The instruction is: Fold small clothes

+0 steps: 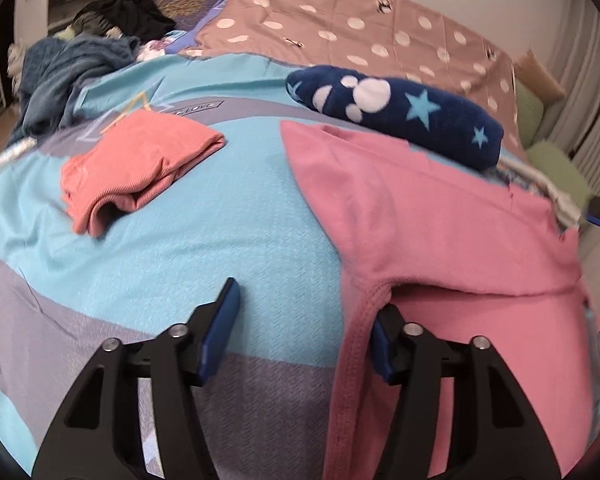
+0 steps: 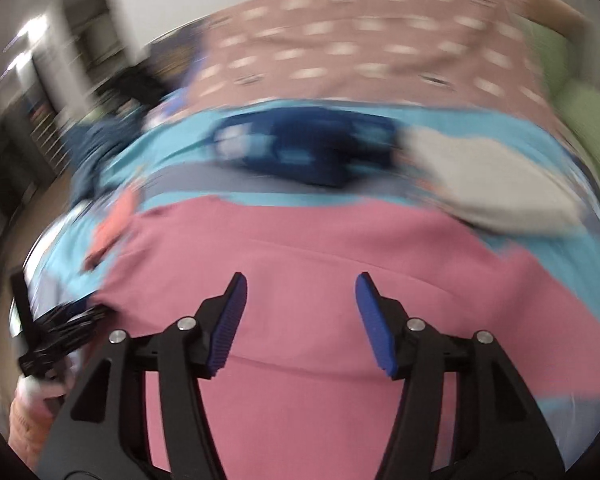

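Black right claw (image 2: 301,312) above smooth pink garment (image 2: 300,248)

Folded top (image 1: 140,164) lies left of the spread garment (image 1: 440,216)

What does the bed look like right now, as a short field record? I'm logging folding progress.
surface: bed cover, blue and grey
being worked on: pink garment, spread flat, not yet folded
already folded: orange cloth; dark blue starred cloth
unsorted pile: dark clothes at far left corner
left tool: open, at the pink garment's ribbed edge
right tool: open, above the pink garment, holding nothing
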